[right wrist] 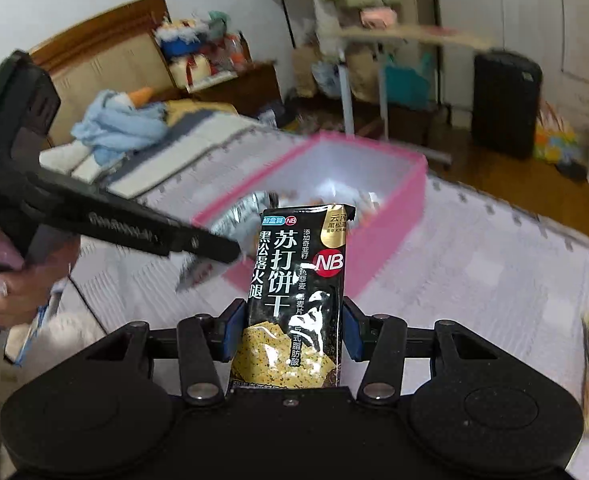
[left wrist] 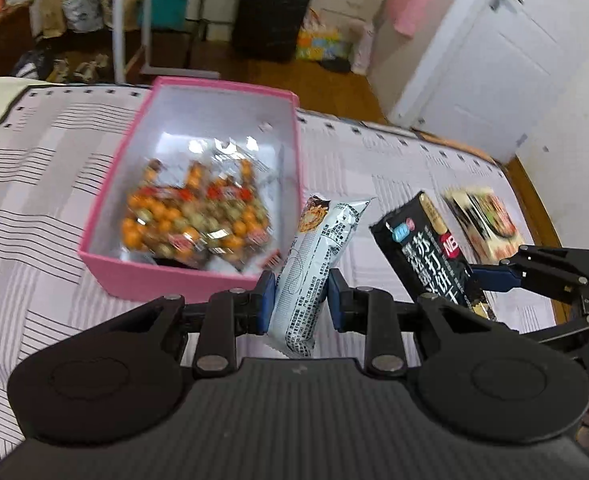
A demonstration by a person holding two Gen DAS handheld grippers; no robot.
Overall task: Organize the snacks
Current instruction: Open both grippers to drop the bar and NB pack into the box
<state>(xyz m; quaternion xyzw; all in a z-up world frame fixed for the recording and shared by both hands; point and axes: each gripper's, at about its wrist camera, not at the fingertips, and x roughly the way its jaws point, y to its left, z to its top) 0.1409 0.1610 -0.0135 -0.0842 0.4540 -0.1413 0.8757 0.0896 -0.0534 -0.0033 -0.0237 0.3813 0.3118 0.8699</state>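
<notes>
1. Snacks were held in both grippers above the striped bed cover [left wrist: 34, 184]. The left gripper [left wrist: 300, 298] was clamped on a silver-white packet [left wrist: 314, 264], its blue pads [left wrist: 267, 300] pressed against the packet's lower sides.

2. The right gripper [right wrist: 294, 330] was clamped on a black cracker packet [right wrist: 298, 300], with the pads set against both long edges near its lower half.

3. Each packet was carried with its long axis running forward, away from the fingers and roughly along the line each gripper pointed, so the free upper end led.

4. The pink box [left wrist: 182, 280] was seen ahead of and below both grippers, open-topped, with a bag of orange and green snacks [left wrist: 190, 220] already lying inside.

5. In the left wrist view the silver-white packet's upper end was seen just beside the box's right wall, overlapping the near right corner; the left hand was judged the nearer to the opening.

6. The black cracker packet was seen to the right of the box in that view, apart from the wall, so a longer sideways carry was judged necessary for the right hand.

7. A further boxed snack [left wrist: 482, 220] was left lying on the cover, well to the right of the box.

8. A drop was judged to depend on each packet's leading end being brought over the rim before the fingers were parted.
</notes>
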